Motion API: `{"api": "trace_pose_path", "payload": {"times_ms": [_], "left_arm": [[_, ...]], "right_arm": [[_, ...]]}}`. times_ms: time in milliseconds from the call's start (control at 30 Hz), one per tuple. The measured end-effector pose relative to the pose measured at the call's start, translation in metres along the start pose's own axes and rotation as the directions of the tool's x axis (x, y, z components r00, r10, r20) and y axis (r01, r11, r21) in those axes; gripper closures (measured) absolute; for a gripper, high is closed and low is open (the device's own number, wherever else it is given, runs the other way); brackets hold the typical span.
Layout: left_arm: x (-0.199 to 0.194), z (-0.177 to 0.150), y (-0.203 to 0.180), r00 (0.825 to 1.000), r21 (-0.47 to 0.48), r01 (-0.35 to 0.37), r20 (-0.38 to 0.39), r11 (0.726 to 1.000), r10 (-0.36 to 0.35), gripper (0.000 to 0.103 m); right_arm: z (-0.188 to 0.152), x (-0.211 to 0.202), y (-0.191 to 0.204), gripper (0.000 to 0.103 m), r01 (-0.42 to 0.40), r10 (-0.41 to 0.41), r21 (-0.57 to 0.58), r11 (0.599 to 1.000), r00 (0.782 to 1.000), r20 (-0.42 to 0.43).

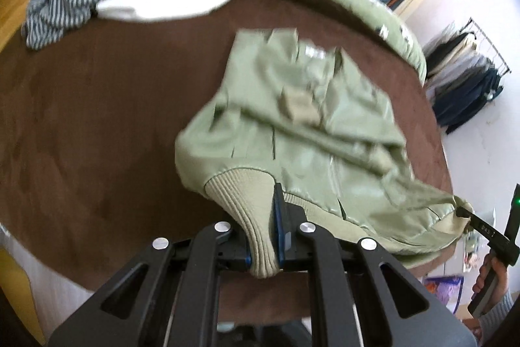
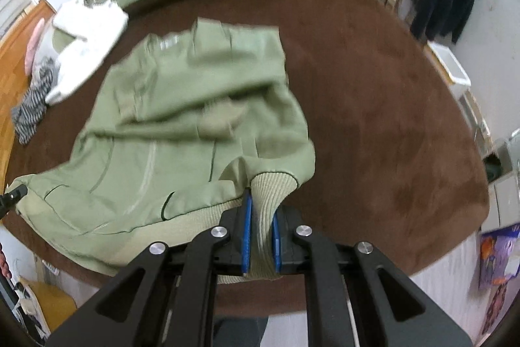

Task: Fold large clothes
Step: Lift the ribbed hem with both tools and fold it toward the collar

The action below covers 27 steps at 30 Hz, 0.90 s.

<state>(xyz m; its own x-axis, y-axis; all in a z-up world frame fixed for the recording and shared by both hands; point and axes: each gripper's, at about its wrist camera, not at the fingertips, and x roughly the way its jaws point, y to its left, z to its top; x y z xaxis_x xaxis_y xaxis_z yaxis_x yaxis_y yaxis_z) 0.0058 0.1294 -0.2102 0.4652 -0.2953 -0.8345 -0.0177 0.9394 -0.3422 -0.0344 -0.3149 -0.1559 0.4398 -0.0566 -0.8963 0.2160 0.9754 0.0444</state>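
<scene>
the left gripper (image 1: 276, 217) and right gripper (image 2: 260, 226) are each pinching the ribbed hem of the green bomber jacket (image 1: 302, 119), jaws clamped tight, over the brown blanket (image 1: 97, 119).

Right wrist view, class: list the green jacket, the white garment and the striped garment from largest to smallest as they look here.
1. green jacket, clearly the largest.
2. white garment.
3. striped garment, smallest, though bunched at the edge of the picture and partly hidden, so its rank against the white one is unsure.

Crumpled green jacket (image 1: 302, 119) on brown bedspread (image 1: 97, 135)
</scene>
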Motion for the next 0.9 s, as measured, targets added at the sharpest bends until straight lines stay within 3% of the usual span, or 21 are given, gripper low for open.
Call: {"api": "trace_pose_path", "payload": {"times_ms": [233, 433, 667, 900], "left_arm": [[-0.008, 0.064, -0.019, 0.995, 0.012, -0.017, 0.102, 1.0, 0.016, 0.09], [0.018, 0.121, -0.035, 0.99, 0.039, -0.06, 0.127, 0.997, 0.055, 0.09], [0.089, 0.193, -0.04, 0.985, -0.003, -0.133, 0.114, 0.991, 0.133, 0.089], [0.19, 0.256, -0.037, 0.977, -0.014, -0.201, 0.064, 0.979, 0.202, 0.089]], "right_arm": [[0.064, -0.009, 0.009, 0.092, 0.008, -0.009, 0.012, 1.0, 0.996, 0.084], [0.125, 0.02, 0.02, 0.092, 0.013, -0.01, -0.021, 1.0, 0.994, 0.111], [0.201, 0.101, 0.023, 0.092, 0.001, 0.002, -0.024, 1.0, 0.996, 0.093], [0.27, 0.217, 0.025, 0.093, 0.005, -0.002, -0.084, 0.996, 1.0, 0.03]]}}
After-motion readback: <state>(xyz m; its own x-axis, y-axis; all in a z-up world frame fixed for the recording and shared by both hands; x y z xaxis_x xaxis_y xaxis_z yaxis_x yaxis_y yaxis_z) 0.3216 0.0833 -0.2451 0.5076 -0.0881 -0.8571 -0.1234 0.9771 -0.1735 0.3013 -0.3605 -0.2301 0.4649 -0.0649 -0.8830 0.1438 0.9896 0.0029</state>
